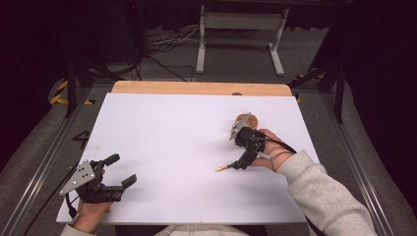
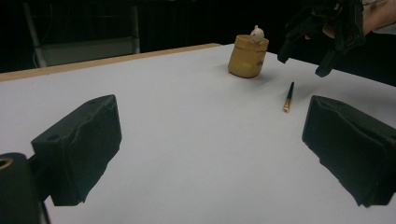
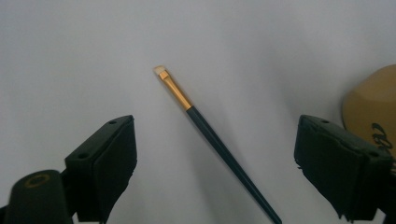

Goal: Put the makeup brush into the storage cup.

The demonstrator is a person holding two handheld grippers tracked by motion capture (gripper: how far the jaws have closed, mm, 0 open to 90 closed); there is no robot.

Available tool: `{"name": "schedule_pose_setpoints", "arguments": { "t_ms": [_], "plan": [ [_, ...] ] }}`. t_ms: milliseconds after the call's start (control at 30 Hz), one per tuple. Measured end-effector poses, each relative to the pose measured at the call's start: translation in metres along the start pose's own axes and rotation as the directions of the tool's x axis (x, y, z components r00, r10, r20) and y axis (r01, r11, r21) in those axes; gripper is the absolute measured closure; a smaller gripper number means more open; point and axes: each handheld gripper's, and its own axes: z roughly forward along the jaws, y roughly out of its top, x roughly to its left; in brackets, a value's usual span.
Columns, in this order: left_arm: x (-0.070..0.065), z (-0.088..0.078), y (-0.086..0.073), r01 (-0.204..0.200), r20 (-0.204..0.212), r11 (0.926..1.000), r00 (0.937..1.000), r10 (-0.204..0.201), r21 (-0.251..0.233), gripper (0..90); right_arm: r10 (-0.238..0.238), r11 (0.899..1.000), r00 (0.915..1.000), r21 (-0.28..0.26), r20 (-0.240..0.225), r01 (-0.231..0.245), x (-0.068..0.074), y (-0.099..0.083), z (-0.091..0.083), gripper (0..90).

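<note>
Beside yellow pot (image 1: 244,119), brush (image 3: 212,135) lies flat on bench (image 1: 172,147), slanting between right gripper (image 3: 215,172) spread jaws, untouched; right hand nearer.

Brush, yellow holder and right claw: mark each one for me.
brush (image 3: 212,133), right gripper view, on its dark handle.
yellow holder (image 2: 246,58), left gripper view, on its side wall.
right claw (image 1: 240,163), high view, between its tips.
</note>
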Motion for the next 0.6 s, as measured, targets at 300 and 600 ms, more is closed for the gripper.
{"name": "schedule_pose_setpoints", "arguments": {
  "t_ms": [300, 600],
  "plan": [
    [0.000, 0.000, 0.000, 0.001, 0.000, 1.0000, 1.0000, -0.001, 0.001, 5.4, -0.007, 0.999, 0.9999, 0.036, -0.016, 0.007, 0.000, -0.002, 0.017, 15.8],
    [0.000, 0.000, 0.000, 0.003, -0.002, 1.0000, 1.0000, -0.003, 0.000, 5.4, -0.018, 0.997, 0.9995, 0.074, -0.027, 0.020, 0.002, -0.001, 0.029, 21.6]
  ]
}}
